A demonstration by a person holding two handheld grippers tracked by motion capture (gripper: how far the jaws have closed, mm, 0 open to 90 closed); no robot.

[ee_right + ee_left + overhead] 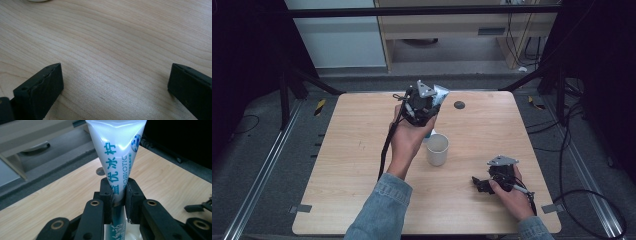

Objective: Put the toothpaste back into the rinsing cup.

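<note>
There is one wooden table (362,150). On it stands one white cup (437,149), near the middle of the tabletop. There is one white tube (117,152) with blue letters, raised above the tabletop over the cup. There is one small dark round spot (459,105) close to the far edge of the tabletop. Two grippers are counted: one left gripper (423,102) and one right gripper (484,184), each in one hand, so two hands.

Left gripper (117,195) clamped, right gripper (115,85) agape.
</note>
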